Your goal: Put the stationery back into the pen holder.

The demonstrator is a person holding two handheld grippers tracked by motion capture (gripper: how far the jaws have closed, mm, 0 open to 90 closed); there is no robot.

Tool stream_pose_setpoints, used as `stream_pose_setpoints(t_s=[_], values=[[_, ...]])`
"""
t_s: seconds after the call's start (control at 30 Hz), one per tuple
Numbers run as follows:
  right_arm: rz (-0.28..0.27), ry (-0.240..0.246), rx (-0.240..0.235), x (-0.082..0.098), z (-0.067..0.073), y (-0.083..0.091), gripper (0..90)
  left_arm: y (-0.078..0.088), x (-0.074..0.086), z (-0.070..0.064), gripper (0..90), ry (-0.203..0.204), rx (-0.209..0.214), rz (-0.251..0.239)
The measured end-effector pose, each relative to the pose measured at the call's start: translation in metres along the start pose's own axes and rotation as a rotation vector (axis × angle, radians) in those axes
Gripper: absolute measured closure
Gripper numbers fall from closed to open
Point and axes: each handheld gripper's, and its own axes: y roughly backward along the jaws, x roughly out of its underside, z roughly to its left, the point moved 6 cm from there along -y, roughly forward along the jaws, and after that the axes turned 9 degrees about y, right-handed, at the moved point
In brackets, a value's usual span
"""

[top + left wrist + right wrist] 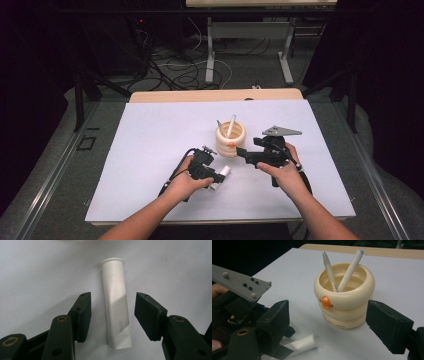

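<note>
Two grippers were over your white table cover [150, 150]. Next, the cream ringed holder [344, 302] stood with two pens [348, 270] in it, before your right gripper [327, 322], its jaws spread and empty. Smallest, the white tube [116, 305] lay flat between your left gripper's [112, 315] spread jaws, untouched.

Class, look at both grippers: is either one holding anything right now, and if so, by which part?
Nothing is held. The left gripper straddles the white tube lying on the table, pads clear of both sides. The right gripper stands open in front of the cream pen holder, not touching it.
</note>
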Motion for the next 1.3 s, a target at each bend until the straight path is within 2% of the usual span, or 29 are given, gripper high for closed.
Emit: stream_pose_setpoints(t_s=[0.5,0.63,0.83,1.07,1.3], values=[[0.014,-0.024,-0.02,0.005,0.003,0.006,19.2,-0.005,0.003,0.0,56.8,0.03,-0.014,0.064],[0.012,-0.02,-0.024,0.006,0.003,0.006,19.2,-0.004,0.005,-0.001,59.2,0.018,-0.018,0.089],[0.019,-0.025,-0.028,0.008,0.004,0.006,19.4,-0.003,0.008,-0.003,64.6,0.022,-0.021,0.122],[0.037,-0.044,-0.042,0.013,0.007,0.005,19.4,-0.003,0.008,-0.003,68.3,0.025,-0.019,0.133],[0.05,-0.06,-0.052,0.016,0.008,0.005,19.4,-0.001,0.007,-0.001,70.6,0.062,-0.003,0.13]])
